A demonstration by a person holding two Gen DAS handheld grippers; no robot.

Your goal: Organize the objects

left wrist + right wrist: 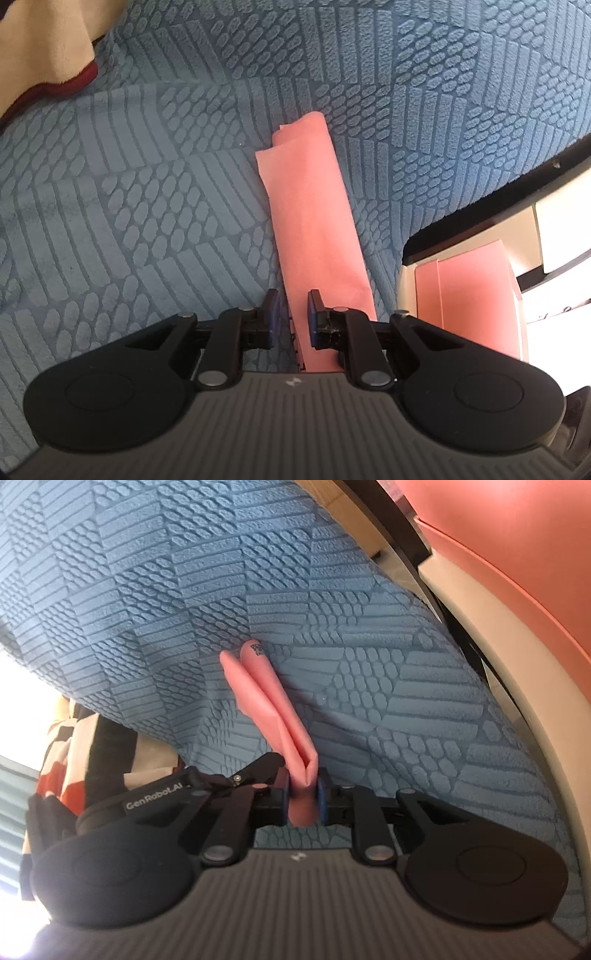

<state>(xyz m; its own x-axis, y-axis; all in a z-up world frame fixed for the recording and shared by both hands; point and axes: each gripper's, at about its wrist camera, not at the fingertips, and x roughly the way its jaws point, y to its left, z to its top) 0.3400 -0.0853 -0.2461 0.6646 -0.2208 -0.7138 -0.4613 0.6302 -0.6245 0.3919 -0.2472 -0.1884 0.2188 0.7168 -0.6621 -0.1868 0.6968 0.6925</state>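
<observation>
1. Nearest me, my left tongs (291, 317) sit narrowed over the near end of the pink cloth (314, 221). The cloth runs between the blue pads, and the right pad (314, 321) seems to touch it, but there is a gap at the left pad, so I cannot tell whether this is a true pinch.
2. My right tongs (303, 794) are pressed onto the cloth (266, 701) at its near end; the fabric bunches between the pads and pokes out behind them. I count that as a firm hold.
3. The cloth itself is already folded into a long narrow strip with doubled layers, lying on the blue textured bedspread (129, 184). At its far end in the right view there is a small dark tag (256, 649).
4. Farther off, at the bed's edge, a pink-sided bin (469, 295) stands with nothing visible inside from here.
5. My judgement: folding is largely done; the last tidy-up and stowing the cloth, probably in that bin, are left.
</observation>
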